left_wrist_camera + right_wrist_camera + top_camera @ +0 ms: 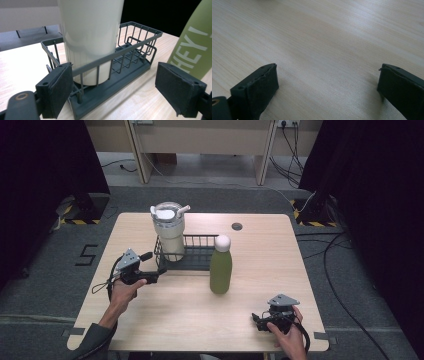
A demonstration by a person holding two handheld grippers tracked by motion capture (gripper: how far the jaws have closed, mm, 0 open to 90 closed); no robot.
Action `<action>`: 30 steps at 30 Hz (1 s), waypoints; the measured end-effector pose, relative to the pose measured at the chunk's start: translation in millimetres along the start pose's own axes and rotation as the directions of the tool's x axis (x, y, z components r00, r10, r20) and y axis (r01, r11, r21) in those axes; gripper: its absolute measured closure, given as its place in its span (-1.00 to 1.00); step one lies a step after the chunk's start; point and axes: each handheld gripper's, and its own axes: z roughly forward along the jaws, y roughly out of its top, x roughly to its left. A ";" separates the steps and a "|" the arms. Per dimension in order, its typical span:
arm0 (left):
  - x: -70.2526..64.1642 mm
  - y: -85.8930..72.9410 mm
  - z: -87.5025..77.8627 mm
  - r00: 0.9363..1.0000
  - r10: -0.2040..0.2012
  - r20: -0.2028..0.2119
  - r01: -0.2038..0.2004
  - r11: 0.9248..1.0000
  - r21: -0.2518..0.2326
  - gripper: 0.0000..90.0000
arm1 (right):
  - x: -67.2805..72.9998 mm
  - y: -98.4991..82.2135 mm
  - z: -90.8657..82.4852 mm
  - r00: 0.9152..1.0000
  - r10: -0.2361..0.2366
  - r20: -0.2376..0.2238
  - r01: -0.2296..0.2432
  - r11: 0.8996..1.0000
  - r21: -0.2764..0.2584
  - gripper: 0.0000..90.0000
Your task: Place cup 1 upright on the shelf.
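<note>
So the dark grey wire basket (196, 254) sits a bit back of the middle of the light wooden table (165, 320), with a tall cream tumbler with a clear lid and straw (169, 230) standing upright in its left end. The left gripper (156, 276) is right at the basket's 8 o'clock corner, jaws spread wide; in the left gripper view that corner of the basket (107, 75) sits between them, and it's hard to say if a pad actually touches the wire. A matte olive-green bottle with a white cap (220, 266) stands just beside the basket at about 4 o'clock. The right gripper (256, 319) rests way off at 5 o'clock near the table's front edge, jaws also wide apart over bare wood.
</note>
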 end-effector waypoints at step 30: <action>-21.9 -37.3 -33.8 0.999 0.032 0.042 -0.036 0.996 0.082 -0.67 | 0.4 0.0 -0.1 1.000 0.006 0.000 -0.006 1.000 0.001 -0.93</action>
